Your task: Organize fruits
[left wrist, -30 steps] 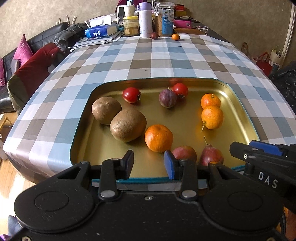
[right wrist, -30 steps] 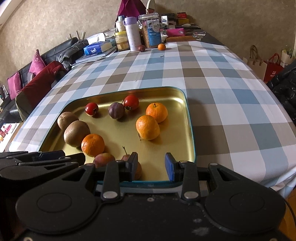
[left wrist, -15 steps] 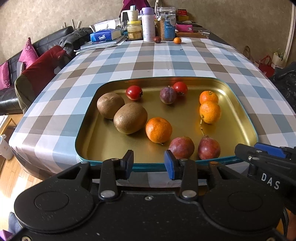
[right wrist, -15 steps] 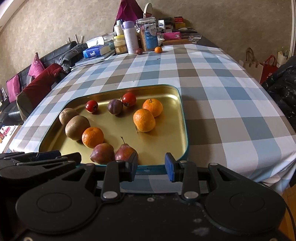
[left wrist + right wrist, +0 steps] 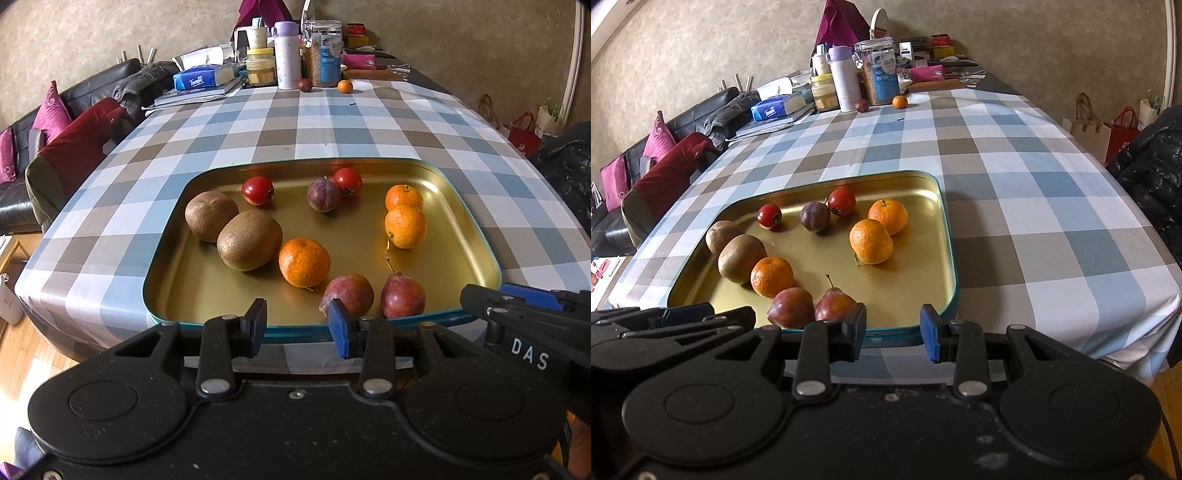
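Left wrist view: left gripper (image 5: 297, 325) hangs just short of the near rim of the gold tray (image 5: 476, 229), jaws apart, nothing between them.
Right wrist view: right gripper (image 5: 893, 332) sits back too, jaws spread, empty, lined up with the tray's near right corner.
Fruit location: everything's in the tray on the checked tablecloth (image 5: 332, 125), all loose.
Kiwis: two kiwis (image 5: 249, 240) touching at the left side.
Tomatoes and plum: two tomatoes (image 5: 257, 190) along the far edge, a plum (image 5: 323, 194) touching the right-hand one.
Tangerines: a pair (image 5: 405, 225) touching on the right; a single tangerine (image 5: 304, 262) in the middle.
Pears: two red pears (image 5: 402, 295) nearest the grippers.
Strays: a small orange (image 5: 345, 85) and a dark fruit far off by the jars.
Handling: light, round, prone to roll on that slick metal, probably. Tomatoes and plum likely soft, so gentle squeeze across the widest part.
Pear grip: take the fat belly, not the stem.
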`<state>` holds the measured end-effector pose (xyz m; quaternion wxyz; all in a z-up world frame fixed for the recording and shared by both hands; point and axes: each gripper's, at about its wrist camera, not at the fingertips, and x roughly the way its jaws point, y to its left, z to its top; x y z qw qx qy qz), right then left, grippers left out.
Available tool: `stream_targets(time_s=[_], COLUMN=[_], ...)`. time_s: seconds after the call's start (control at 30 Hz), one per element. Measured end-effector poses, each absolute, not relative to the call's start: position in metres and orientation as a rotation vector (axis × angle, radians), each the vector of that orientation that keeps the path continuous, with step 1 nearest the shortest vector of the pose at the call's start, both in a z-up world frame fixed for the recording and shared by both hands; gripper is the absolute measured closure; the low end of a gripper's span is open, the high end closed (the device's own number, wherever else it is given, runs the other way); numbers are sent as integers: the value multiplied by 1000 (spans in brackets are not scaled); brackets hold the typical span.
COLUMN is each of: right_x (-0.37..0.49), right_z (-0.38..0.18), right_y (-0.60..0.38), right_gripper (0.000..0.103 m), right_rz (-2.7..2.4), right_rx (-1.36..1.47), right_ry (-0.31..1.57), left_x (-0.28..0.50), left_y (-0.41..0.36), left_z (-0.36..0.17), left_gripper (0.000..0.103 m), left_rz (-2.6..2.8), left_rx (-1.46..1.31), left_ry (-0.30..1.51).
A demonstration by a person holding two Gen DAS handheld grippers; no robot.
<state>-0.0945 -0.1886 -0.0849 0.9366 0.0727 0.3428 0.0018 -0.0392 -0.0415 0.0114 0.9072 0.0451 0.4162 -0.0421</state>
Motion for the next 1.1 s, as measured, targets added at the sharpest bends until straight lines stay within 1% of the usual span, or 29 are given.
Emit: stream_targets(time_s=[1.1], right_x=[-91], right_z=[-91], right_y=[-185], right_gripper=[67], right_rz=[-2], right_rx=[142], right_ry=[732], left_x=[-44], left_y=[-41], left_z=[7], left_gripper=[55], left_rz=[-85], left_rx=[110], left_ry=[856])
